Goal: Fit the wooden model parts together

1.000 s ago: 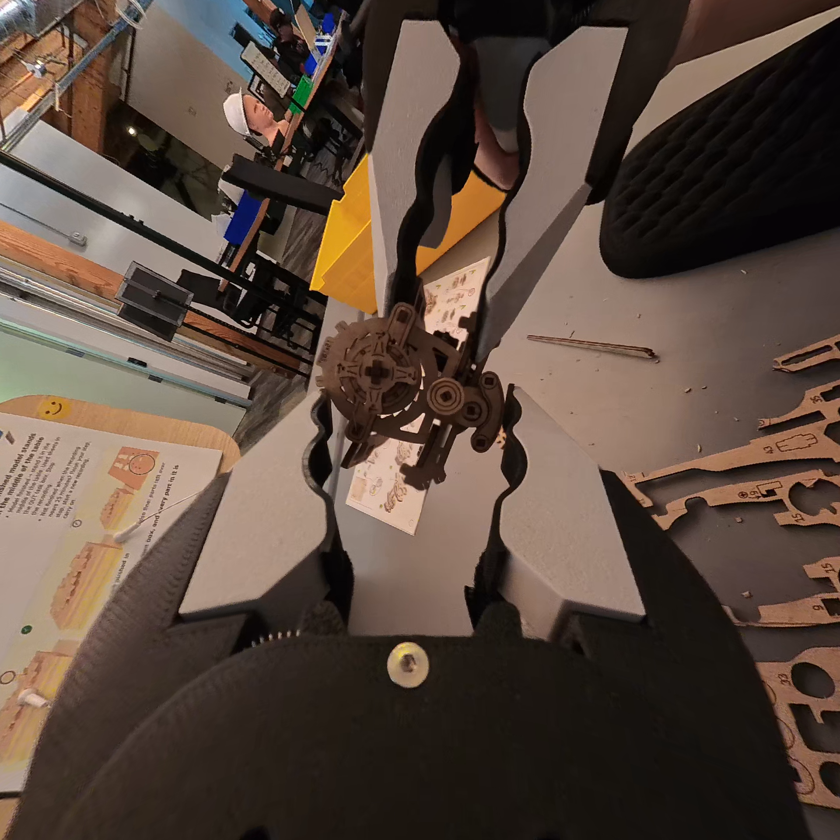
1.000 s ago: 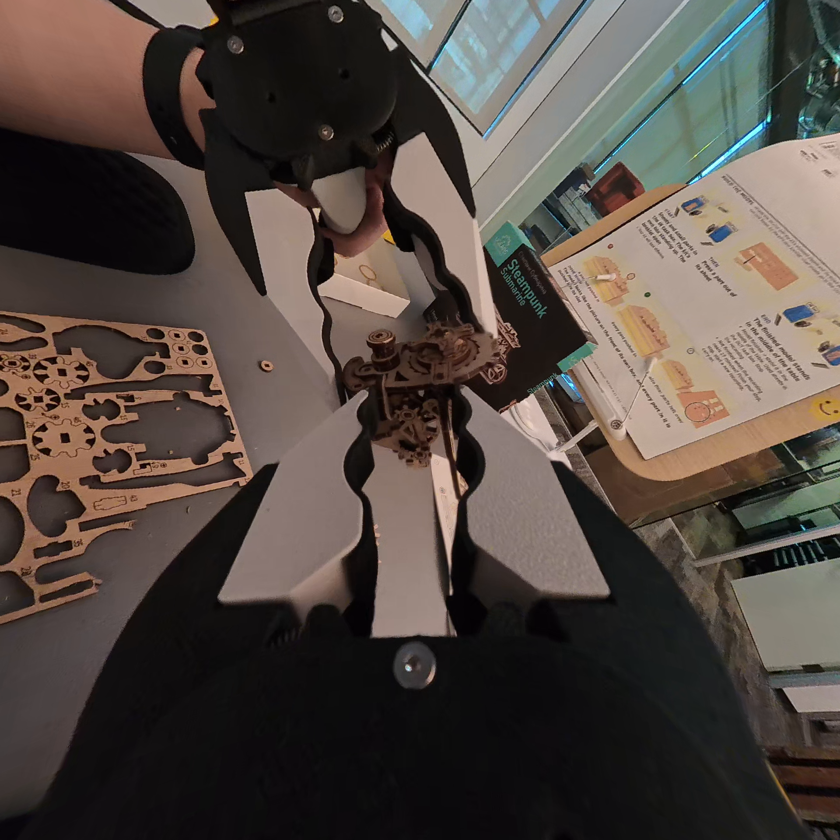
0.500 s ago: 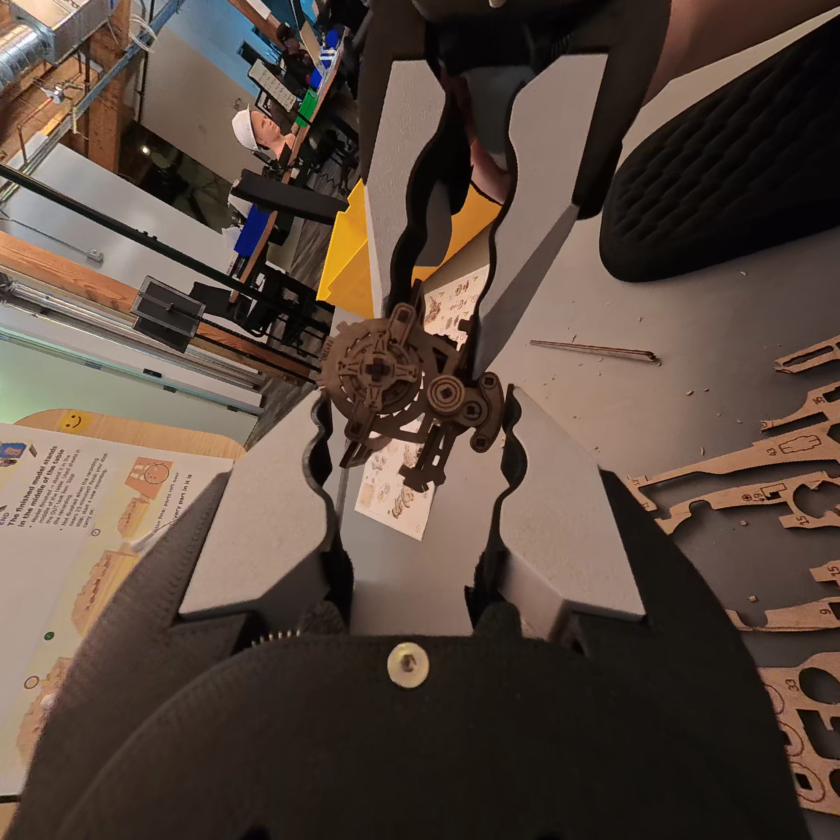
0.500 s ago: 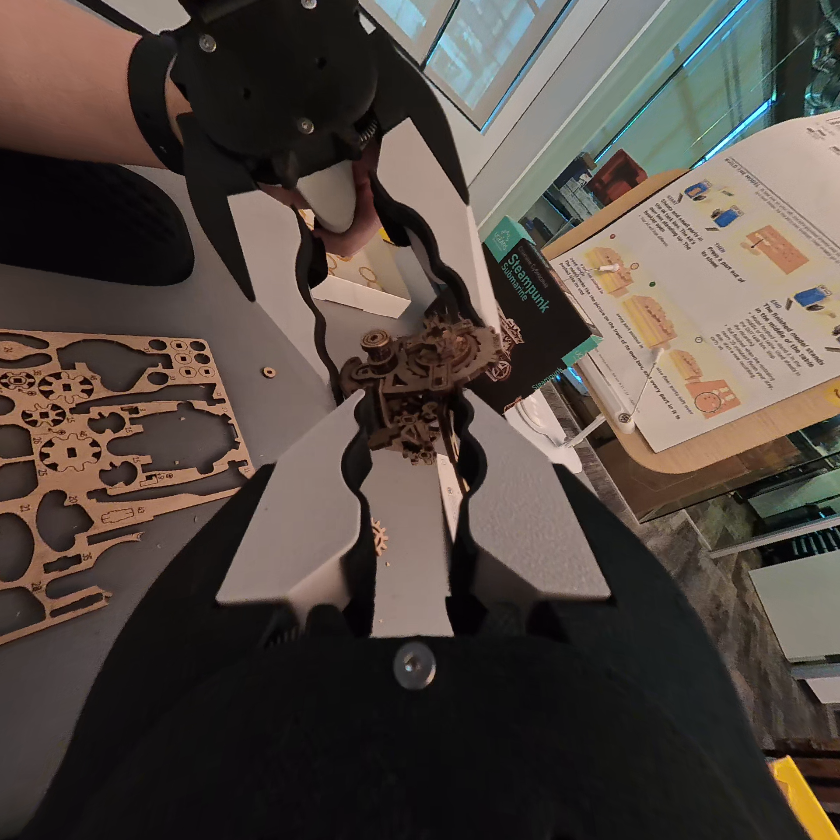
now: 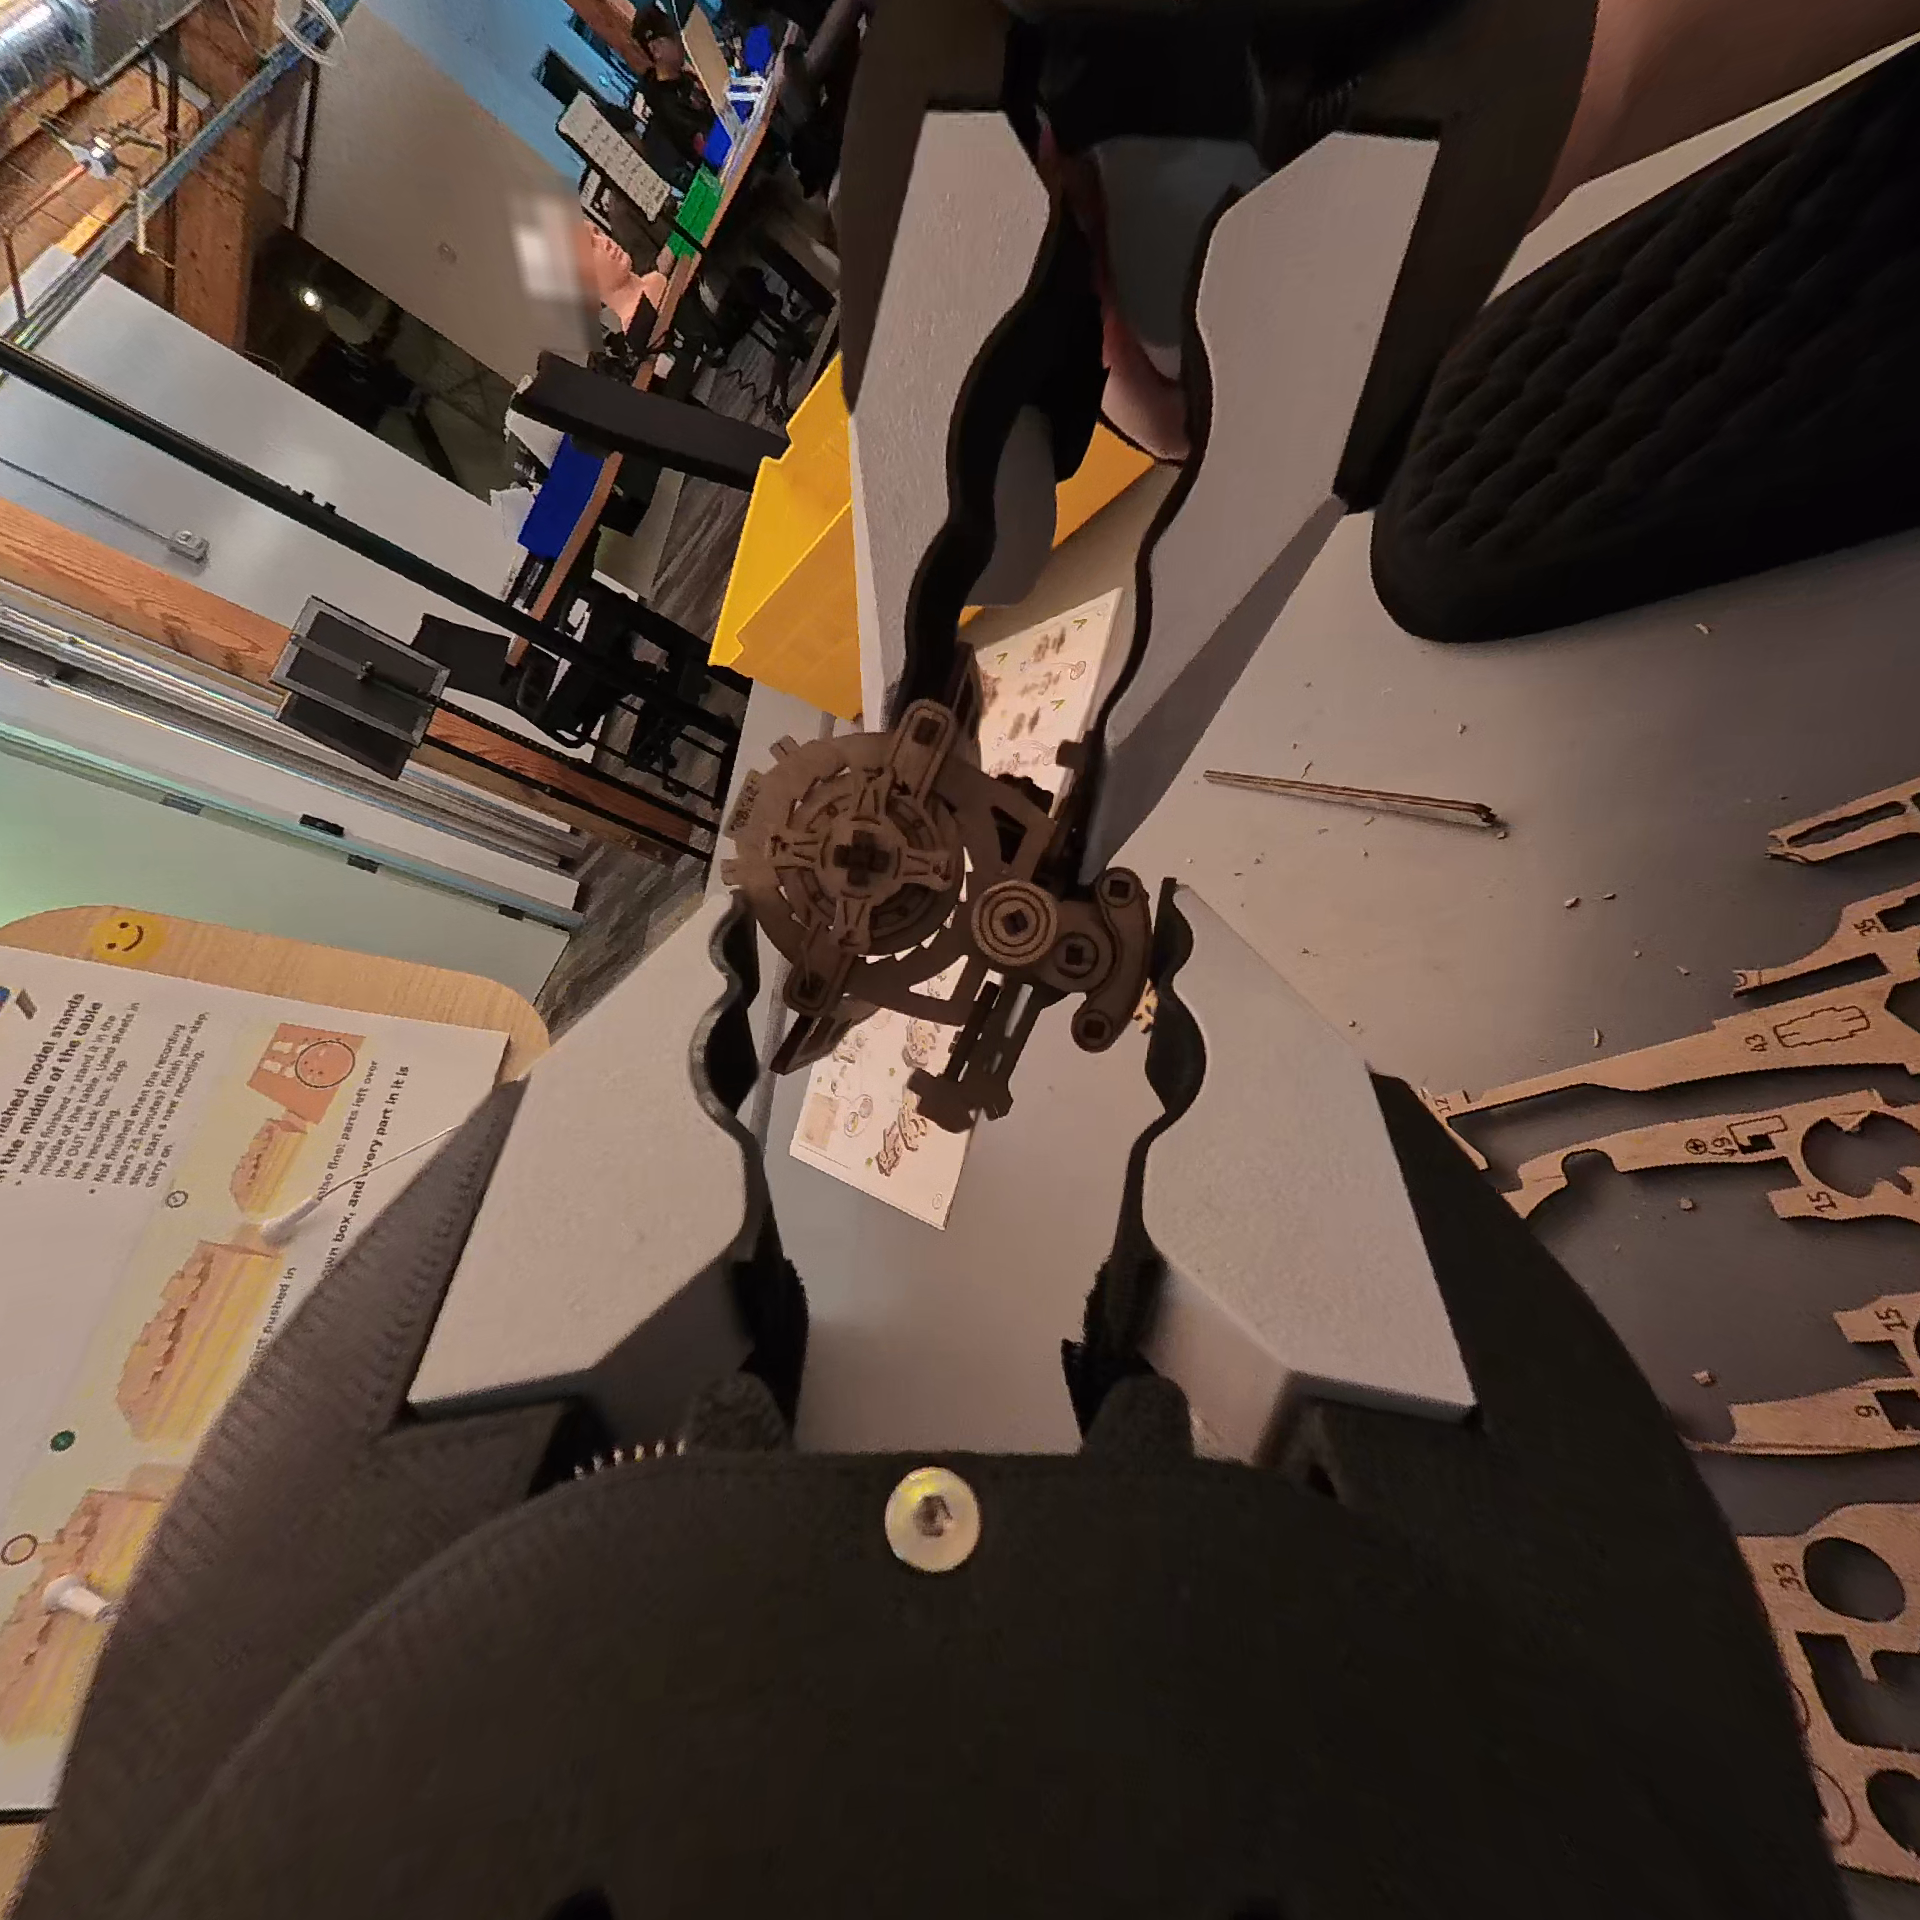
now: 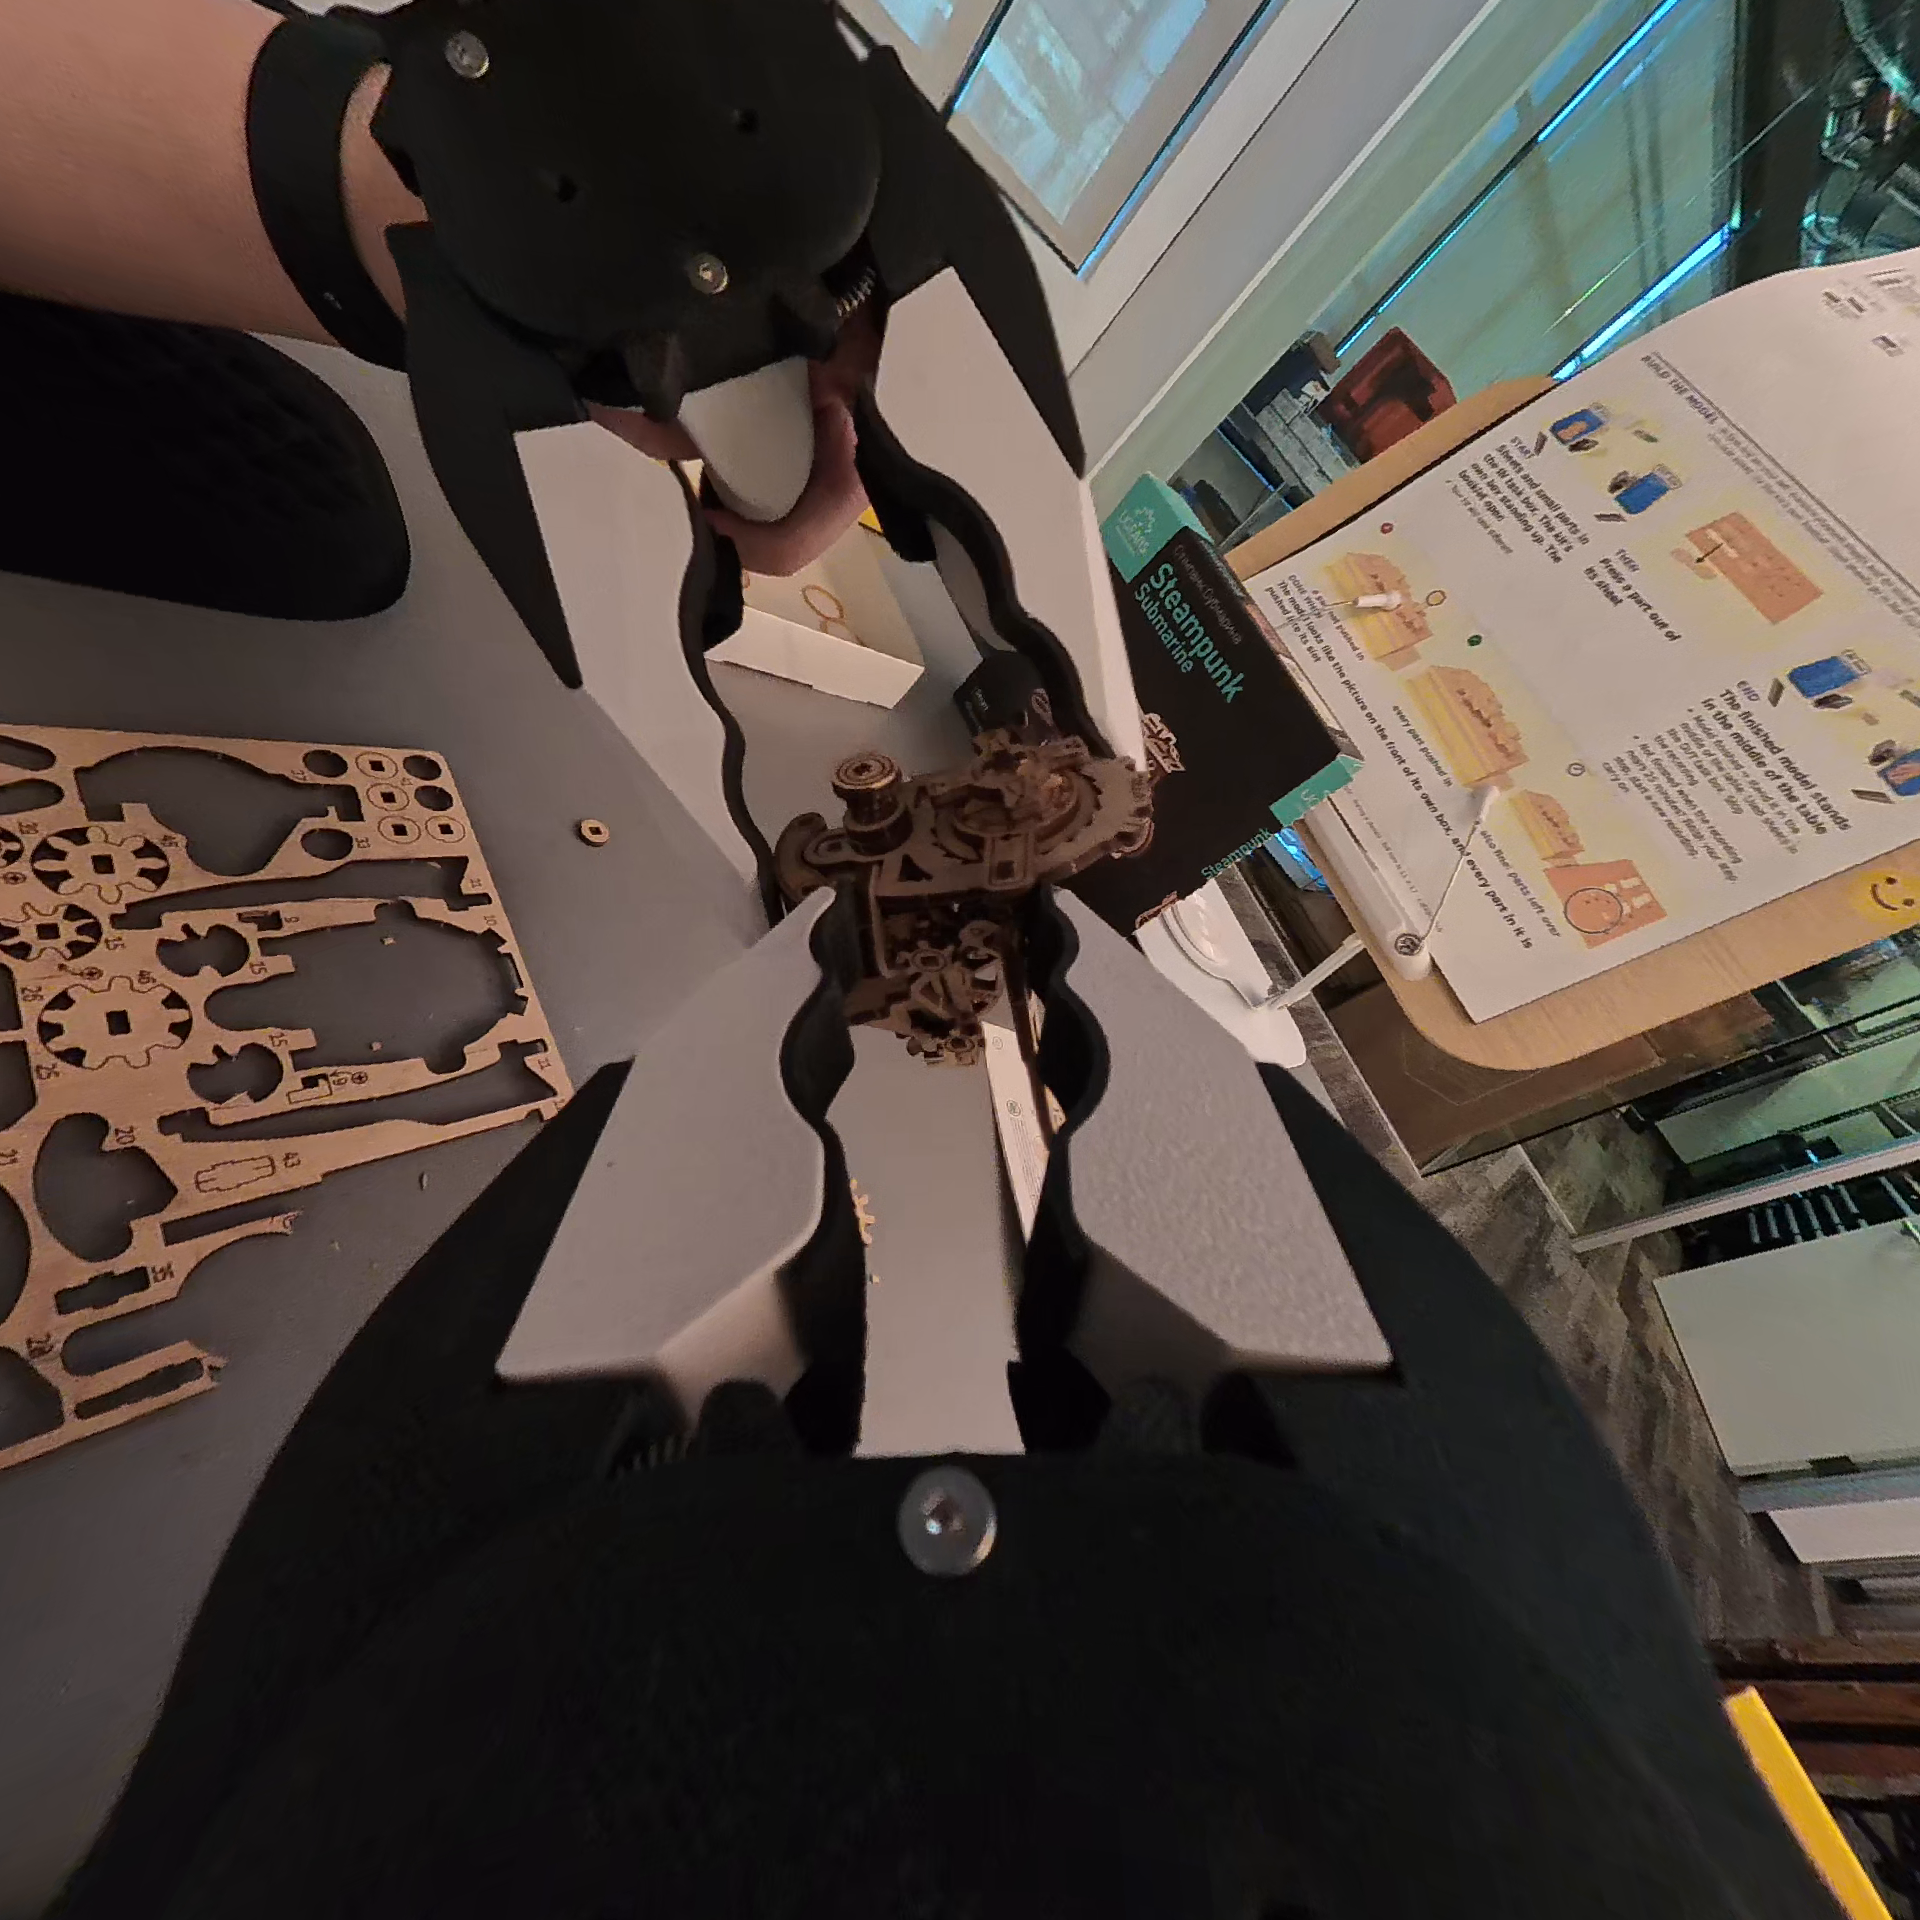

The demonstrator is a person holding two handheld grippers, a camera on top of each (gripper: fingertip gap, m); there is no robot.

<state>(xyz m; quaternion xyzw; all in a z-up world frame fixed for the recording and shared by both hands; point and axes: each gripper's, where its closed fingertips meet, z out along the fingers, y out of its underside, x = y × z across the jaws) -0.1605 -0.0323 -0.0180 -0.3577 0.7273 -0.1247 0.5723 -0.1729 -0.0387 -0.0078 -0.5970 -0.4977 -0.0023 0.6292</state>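
Two grippers — left [image 5: 951, 920] and right [image 6: 940, 914] — are clenched on one wooden model [image 5: 914, 914], held in the air above the table [image 5: 1455, 935]. Thin gear parts could be snapped if squeezed or twisted unevenly.

Off to the side there's a rounded light-wood board [image 6: 1382, 1023] with a big white illustrated instruction sheet [image 6: 1662, 665] lying on it, plus a little yellow smiley sticker [image 6: 1889, 891] near the board's edge. A dark box with teal trim [image 6: 1216, 707] stands at the far edge of the grey table [image 5: 1455, 935]. A black mesh-textured cushion [image 5: 1683, 384] sits at the table's far corner in the left wrist view, and a yellow plastic bin [image 5: 800, 561] shows just past the table's edge. A small white illustrated leaflet [image 5: 904, 1132] lies flat on the table. Background's an open workshop with desks and a person, blurred.
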